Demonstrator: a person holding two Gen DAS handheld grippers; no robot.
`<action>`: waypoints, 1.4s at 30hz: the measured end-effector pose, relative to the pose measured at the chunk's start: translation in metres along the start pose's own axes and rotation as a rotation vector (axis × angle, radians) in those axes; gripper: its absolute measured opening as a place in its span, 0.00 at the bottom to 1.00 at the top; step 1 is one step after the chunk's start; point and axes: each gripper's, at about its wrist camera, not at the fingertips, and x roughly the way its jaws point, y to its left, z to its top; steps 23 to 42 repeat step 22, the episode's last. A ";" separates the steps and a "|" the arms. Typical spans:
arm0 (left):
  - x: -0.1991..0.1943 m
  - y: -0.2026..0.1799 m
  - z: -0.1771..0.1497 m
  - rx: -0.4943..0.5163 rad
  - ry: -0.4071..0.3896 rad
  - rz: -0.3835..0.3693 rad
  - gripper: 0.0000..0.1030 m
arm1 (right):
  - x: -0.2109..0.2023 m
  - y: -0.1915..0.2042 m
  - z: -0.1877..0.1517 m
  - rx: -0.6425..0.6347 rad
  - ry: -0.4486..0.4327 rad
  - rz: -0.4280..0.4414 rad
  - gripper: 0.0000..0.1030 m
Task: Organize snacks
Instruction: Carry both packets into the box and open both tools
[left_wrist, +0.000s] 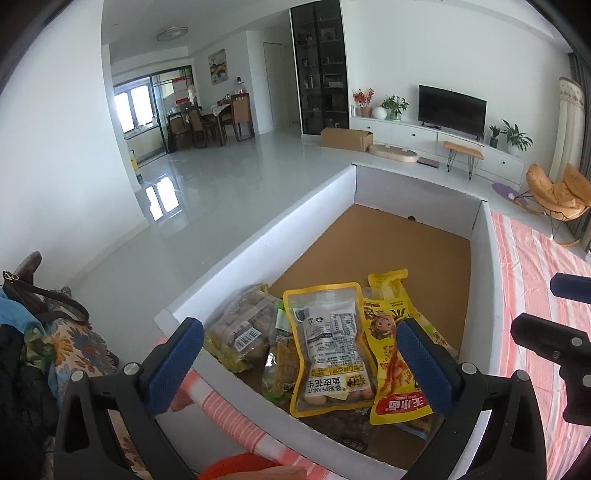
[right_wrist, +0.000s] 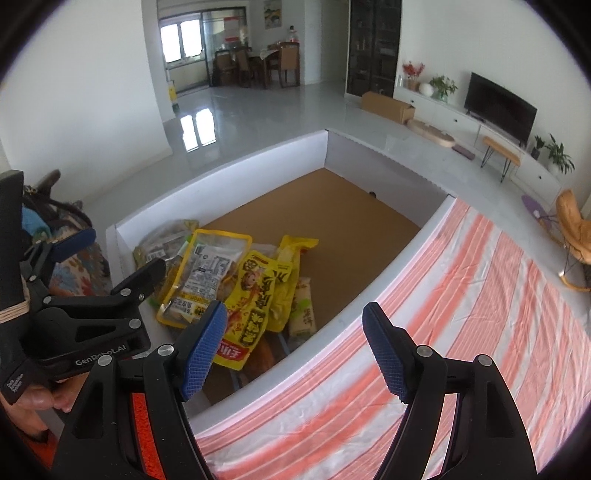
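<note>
A: Snacks all sit in the white box (left_wrist: 258, 236), bunched at the end nearest both tongs. Peanut pouch (left_wrist: 330, 347) on top, yellow monkey packet (left_wrist: 391, 354) touching it on the right, greenish packet (left_wrist: 242, 328) to its left.

B: Left tongs (left_wrist: 301, 363)?

A: Spread wide, nothing between them, hanging just above the pile with the peanut pouch dead ahead. Right tongs (right_wrist: 295, 350) also apart and empty, over the box's near rim and the striped cloth (right_wrist: 424, 314) on the tabletop.

B: Anything left on the cloth?

A: None that I can see in either view. The far half of the box shows bare brown bottom.

B: So which step?

A: My call: the loading looks done, and tidying the heap is what's in hand. Packets overlap and lie crooked.

B: Next move?

A: Probably a drop of the left tongs onto the peanut pouch, pinching an edge, since the film is flat and slippery. Then shifting it toward the open far end. Risk: snagging the yellow packet beside it too.
</note>
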 end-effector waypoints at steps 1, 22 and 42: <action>-0.001 0.002 0.000 -0.009 0.001 -0.004 1.00 | 0.000 0.000 0.000 -0.002 0.000 -0.002 0.77; -0.004 0.015 0.004 -0.046 -0.010 0.002 1.00 | 0.015 0.014 0.001 -0.024 0.018 -0.006 0.77; -0.004 0.015 0.004 -0.046 -0.010 0.002 1.00 | 0.015 0.014 0.001 -0.024 0.018 -0.006 0.77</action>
